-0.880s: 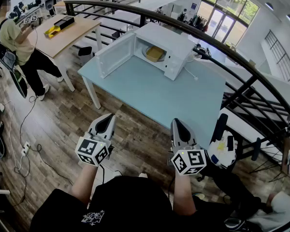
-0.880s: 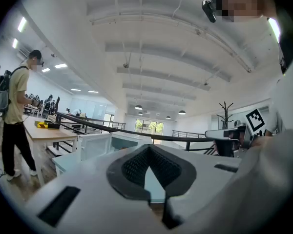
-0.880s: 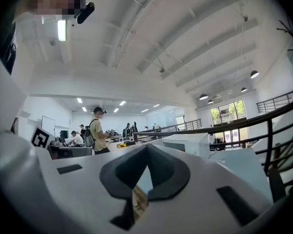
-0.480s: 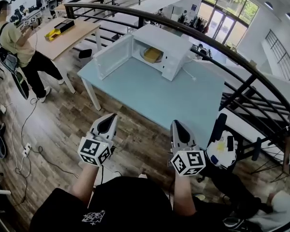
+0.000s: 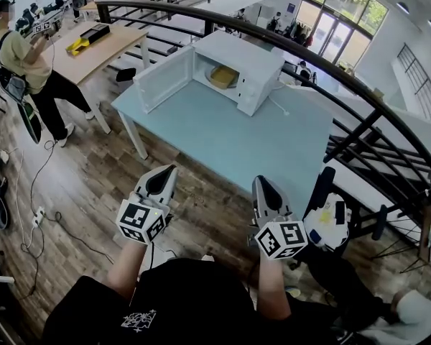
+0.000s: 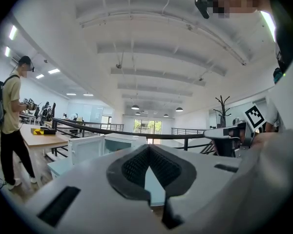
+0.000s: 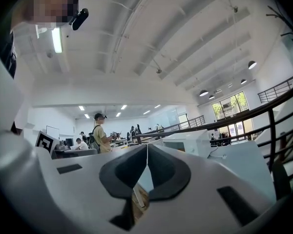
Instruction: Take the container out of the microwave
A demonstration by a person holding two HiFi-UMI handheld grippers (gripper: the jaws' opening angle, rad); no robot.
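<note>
A white microwave [image 5: 243, 69] stands at the far side of the pale blue table [image 5: 223, 131], its door [image 5: 161, 79] swung open to the left. Inside it lies a yellow container [image 5: 224, 75]. My left gripper [image 5: 169, 171] and right gripper [image 5: 262, 184] hover over the wooden floor, short of the table's near edge, both shut and empty. In the left gripper view the jaw tips of my left gripper [image 6: 149, 147] meet in front of the microwave [image 6: 105, 146]. The right gripper view shows my right gripper [image 7: 147, 147] with its tips touching too, the microwave [image 7: 193, 143] beyond.
A person [image 5: 25, 60] stands at a wooden table [image 5: 93, 49] at the far left. A dark curved railing [image 5: 323, 70] runs behind the blue table. A cable [image 5: 280, 110] trails from the microwave. Cables lie on the floor at left.
The table and microwave have drawn slightly nearer in the head view. Both grippers stay shut and keep their places in front of me.
</note>
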